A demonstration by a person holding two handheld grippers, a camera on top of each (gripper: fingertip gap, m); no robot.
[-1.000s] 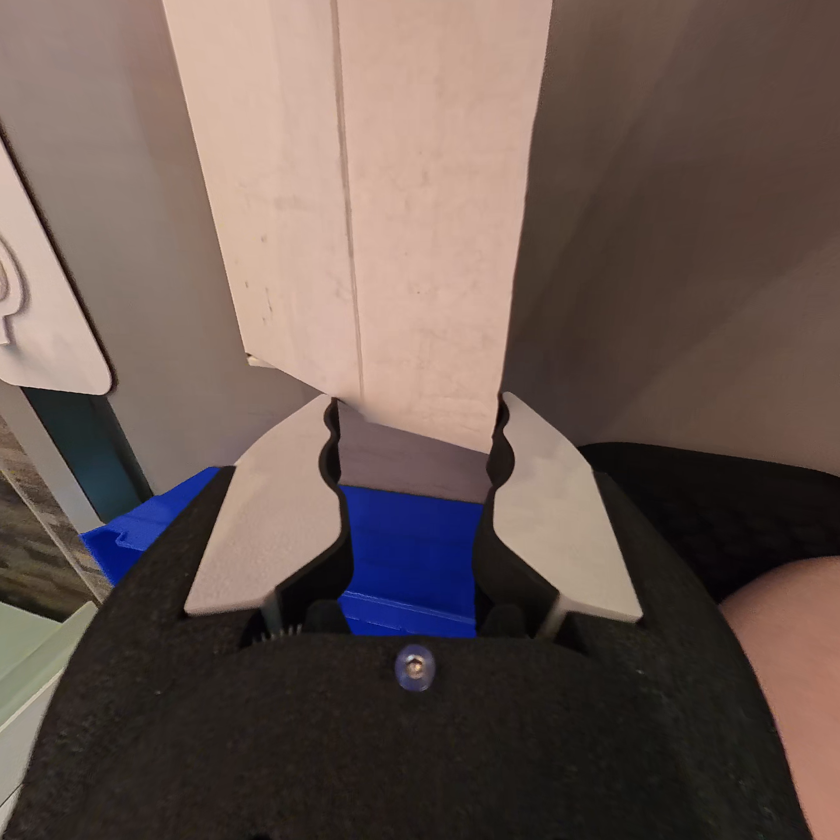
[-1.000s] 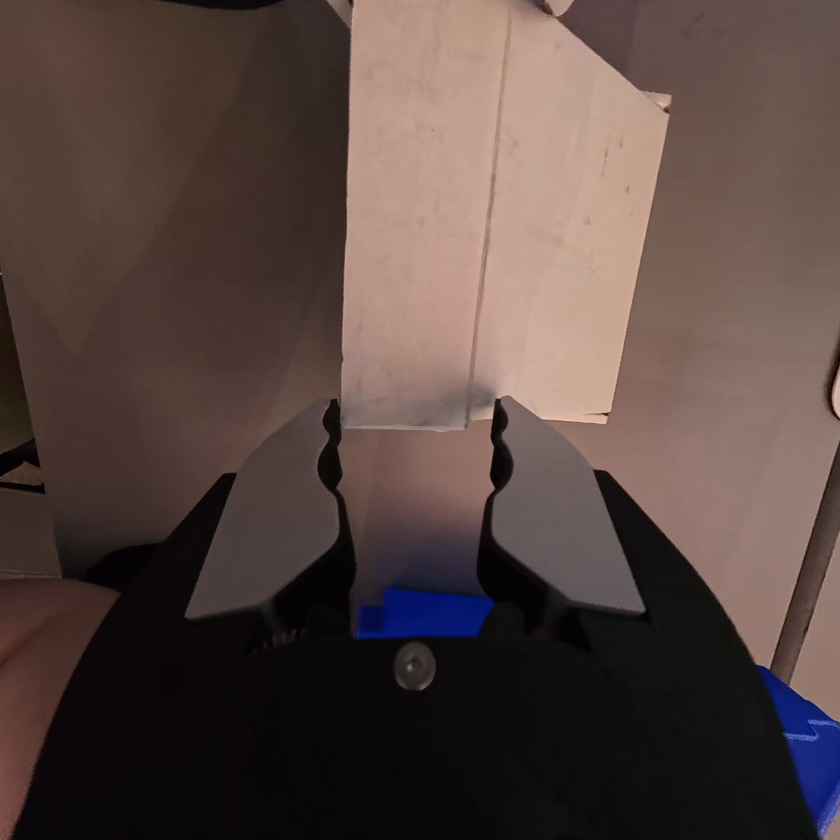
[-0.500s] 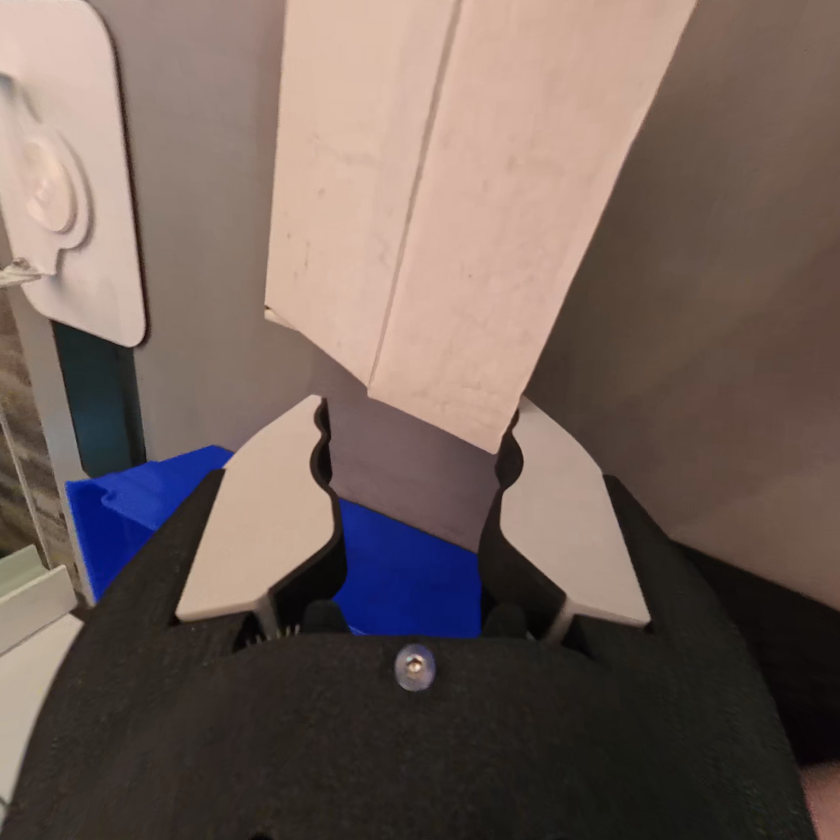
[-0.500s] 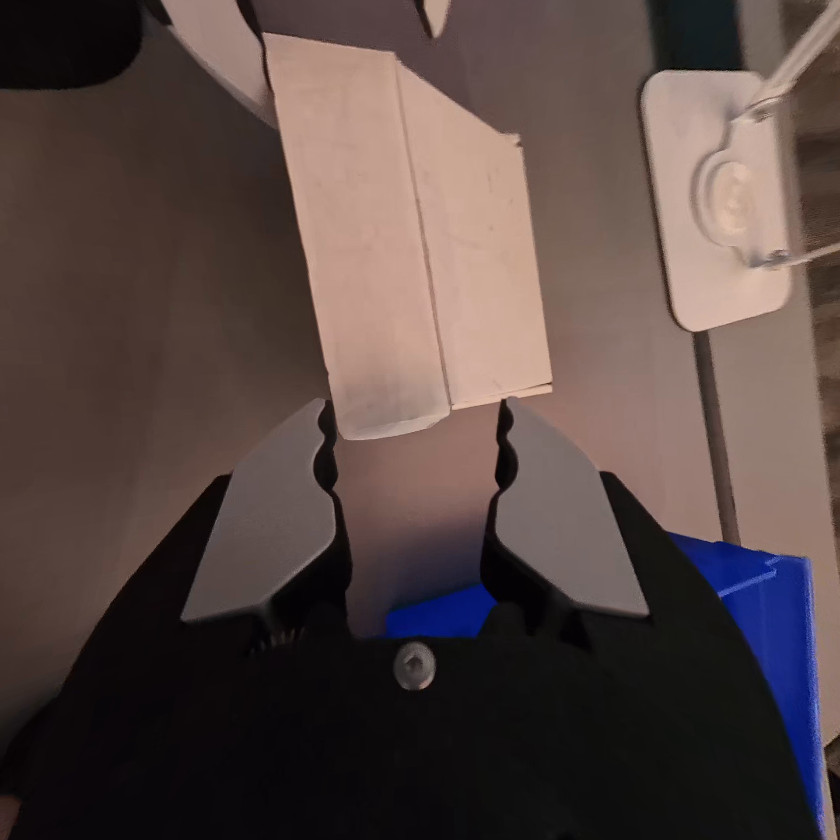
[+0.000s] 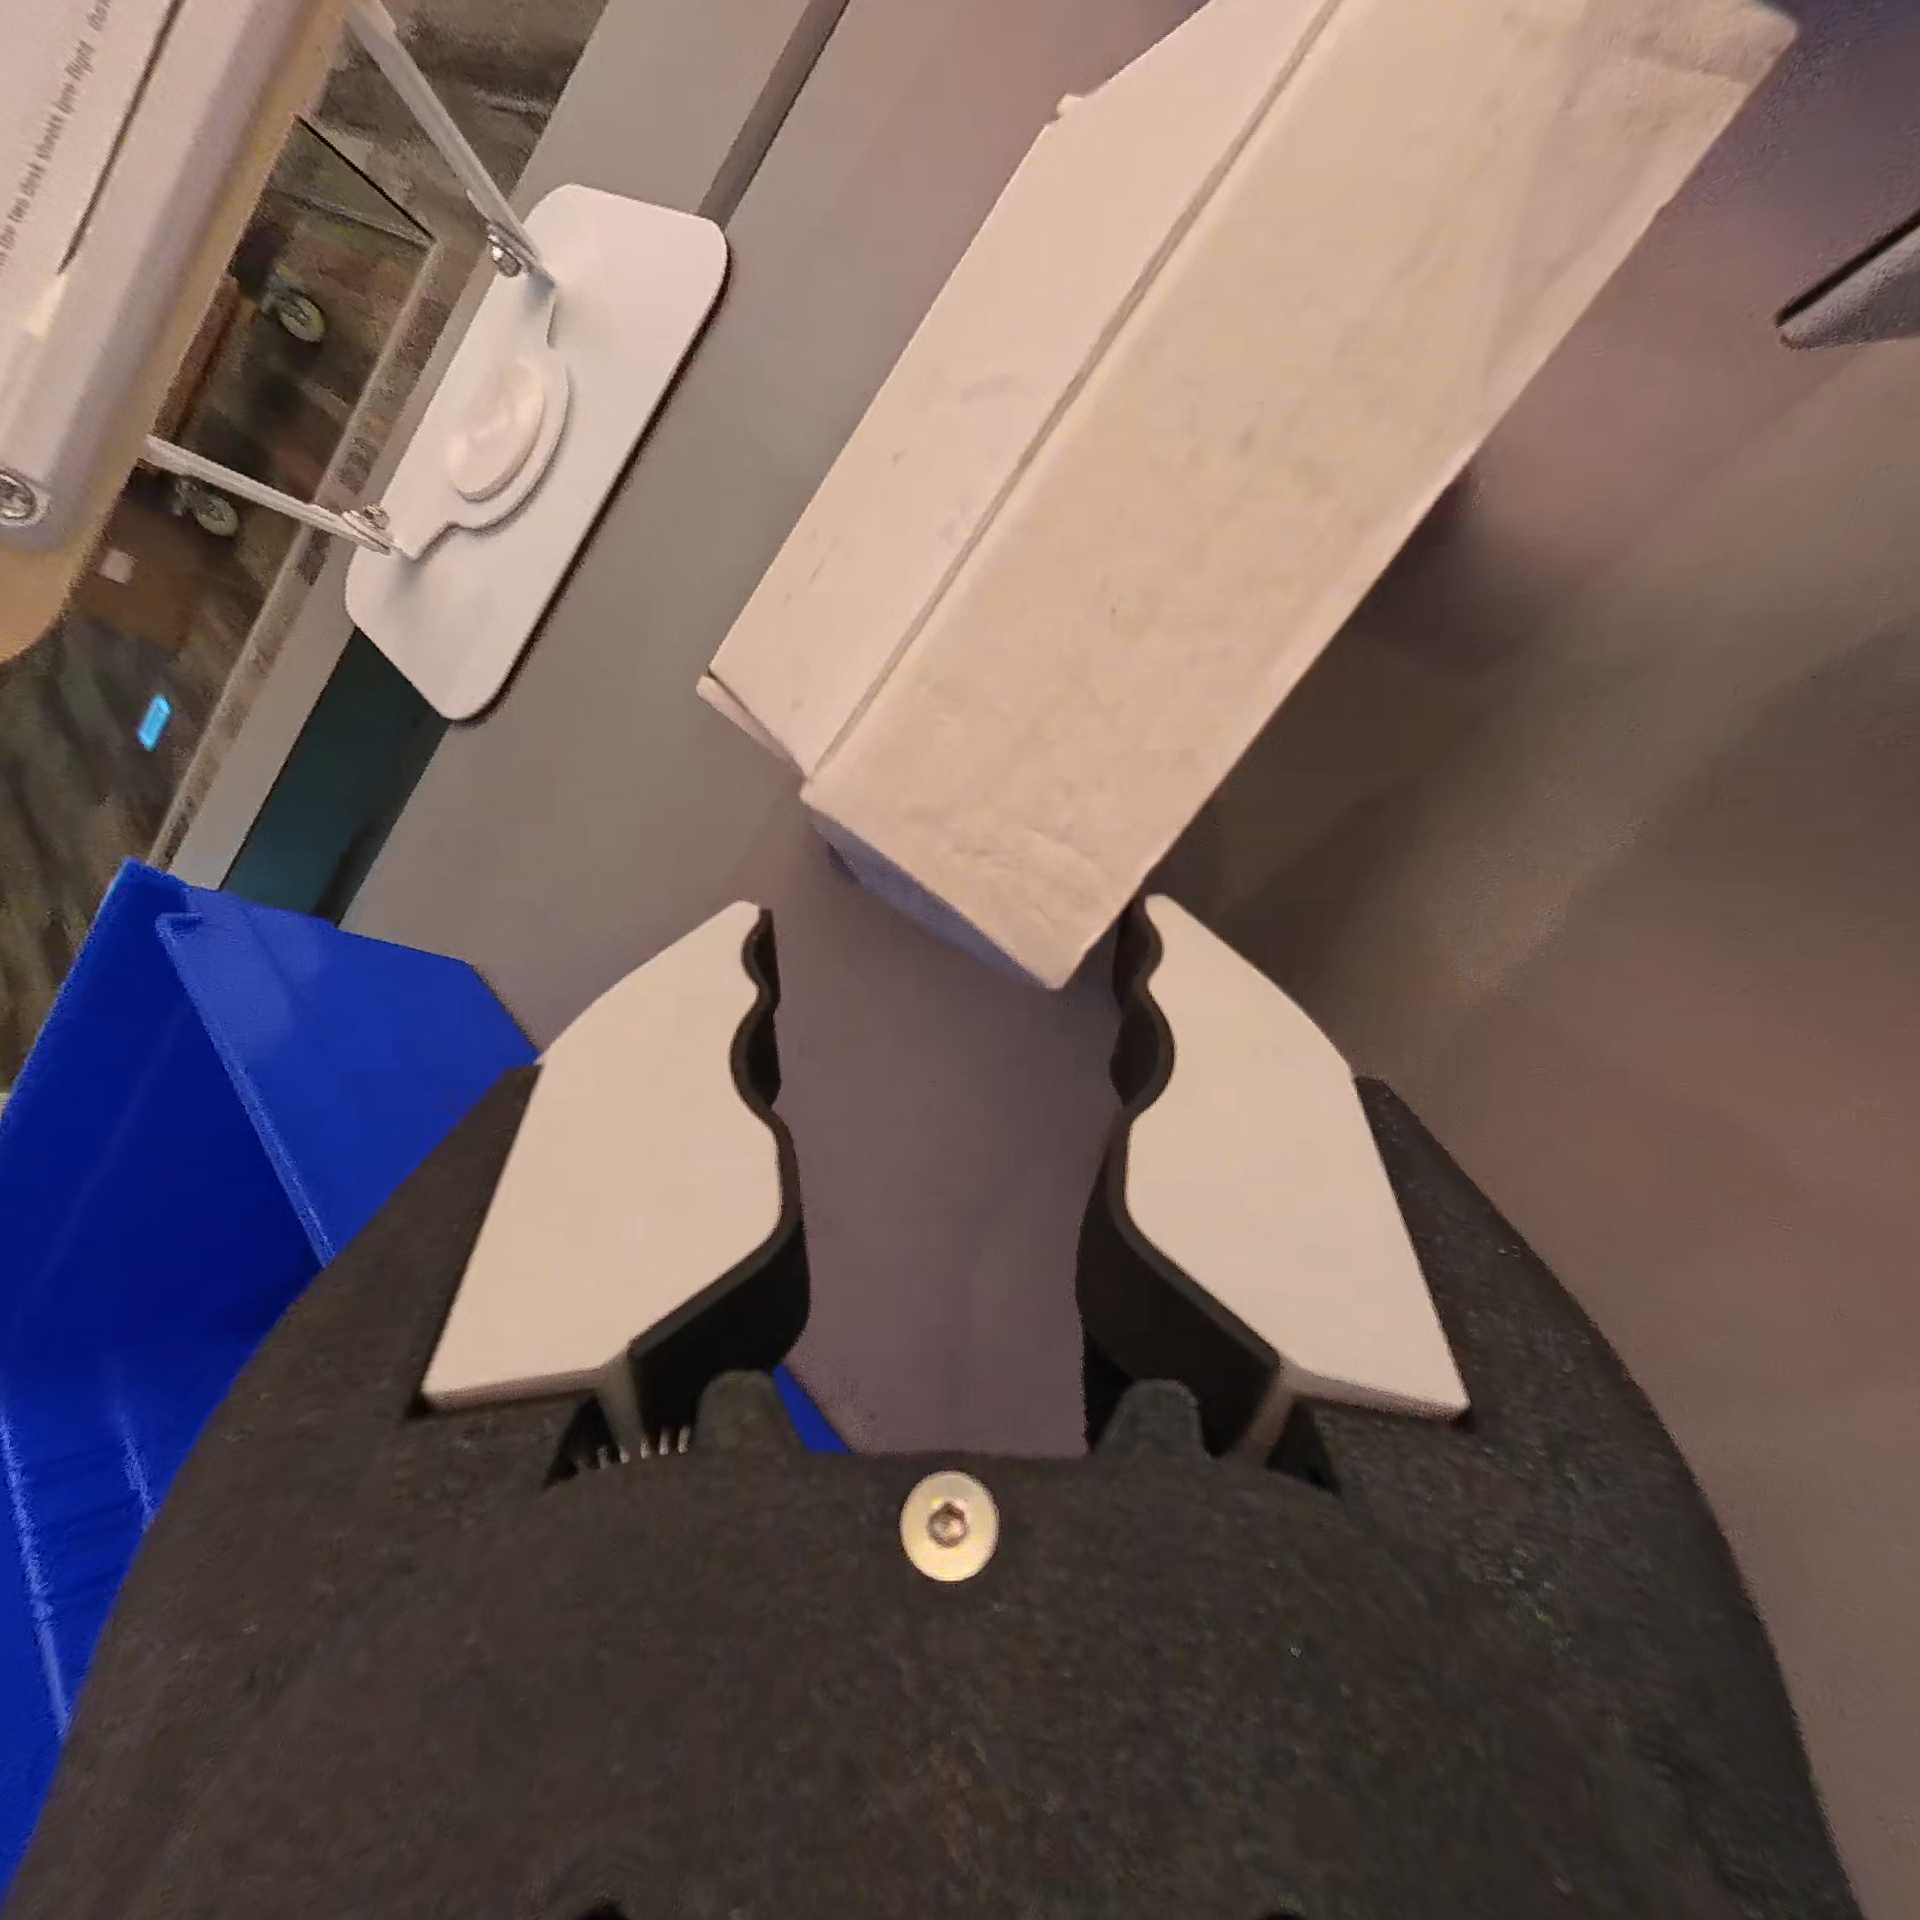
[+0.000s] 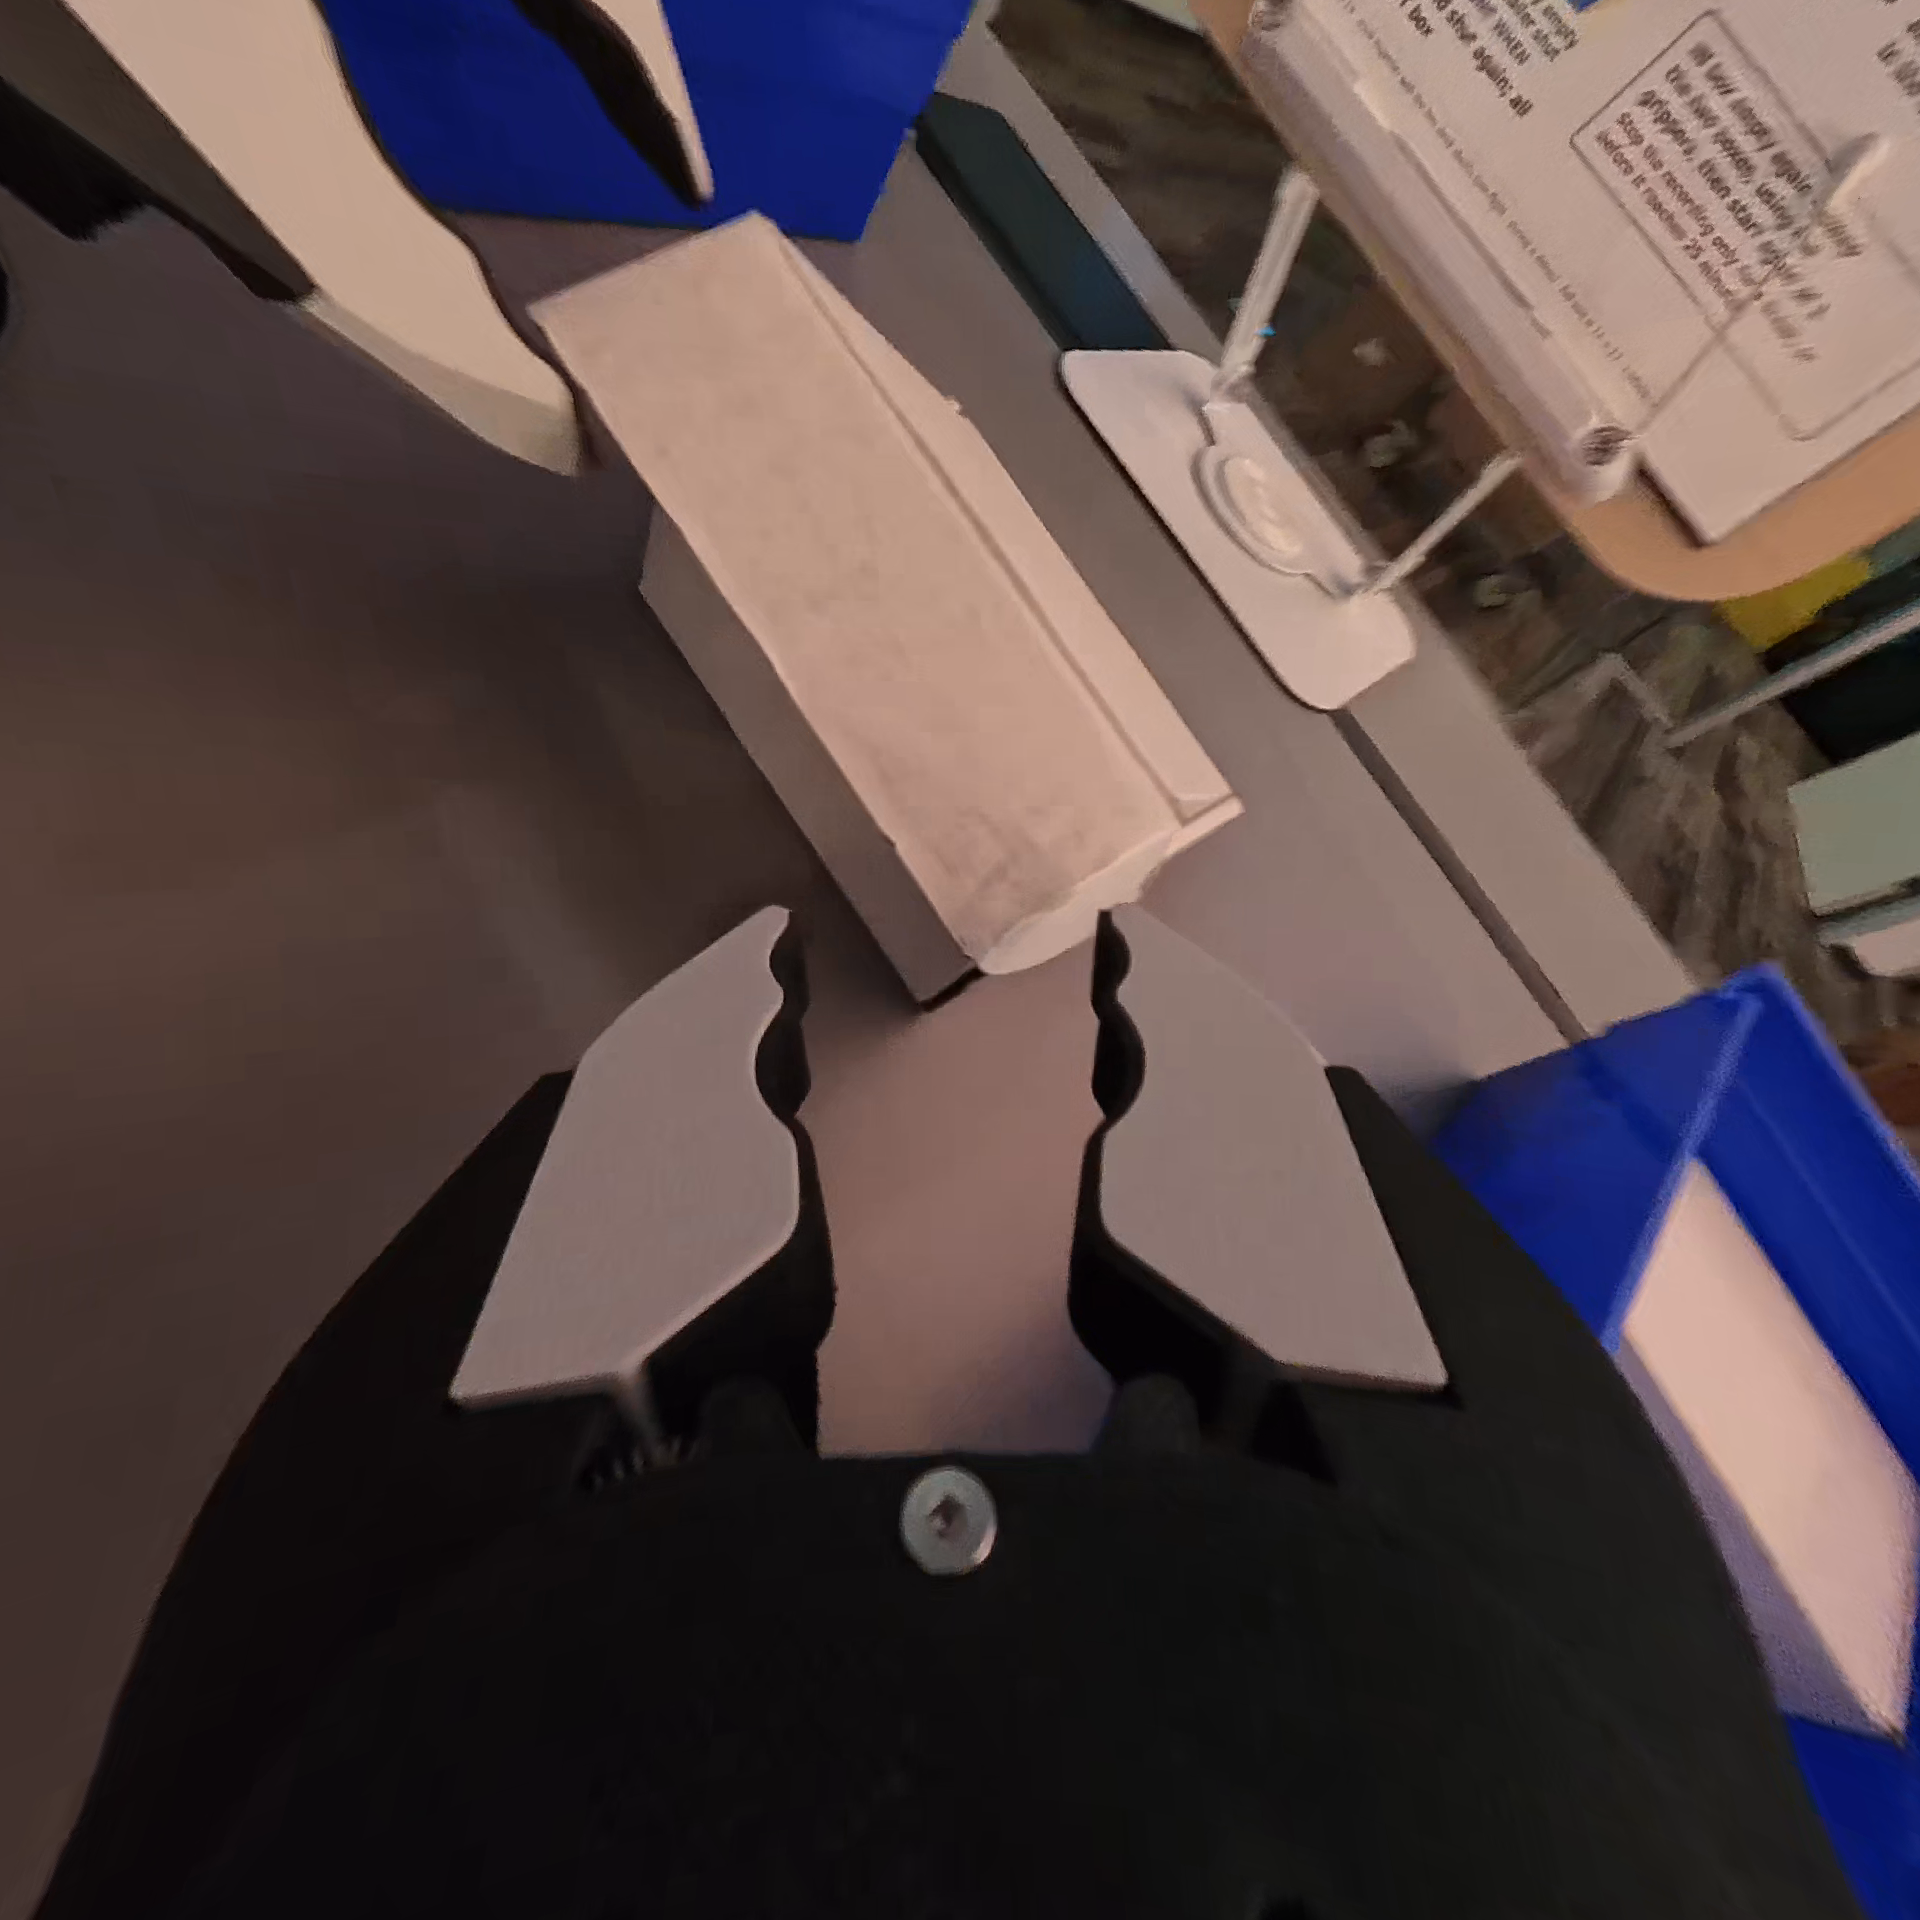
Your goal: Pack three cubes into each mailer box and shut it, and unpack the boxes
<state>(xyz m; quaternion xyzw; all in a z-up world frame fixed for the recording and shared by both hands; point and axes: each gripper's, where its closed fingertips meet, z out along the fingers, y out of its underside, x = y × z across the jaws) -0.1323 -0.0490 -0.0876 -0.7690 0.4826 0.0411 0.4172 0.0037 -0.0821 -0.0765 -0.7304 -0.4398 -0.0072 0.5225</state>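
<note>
A shut white mailer box [image 5: 1195,468] lies flat on the grey table [image 5: 1558,1039]. My left gripper [image 5: 945,935] is open and empty, and the box's near corner reaches just between its fingertips. My right gripper [image 6: 945,935] is open and empty at the box's [image 6: 904,603] other end, which also comes just up to its fingertips. In the right wrist view the left gripper [image 6: 634,301] shows at the box's far end. No cubes are in view.
A blue bin [image 5: 208,1195] stands left of my left gripper. Another blue bin [image 6: 1662,1174] with a white box [image 6: 1787,1475] in it stands right of my right gripper. A white stand base [image 5: 540,436] and a paper sign holder [image 6: 1558,208] sit at the table's edge [image 6: 1455,810].
Both views have swung round, so the box now lies at a slant in each. Its ends sat deeper between the fingertips and now only just reach them. Both grippers stay open.
</note>
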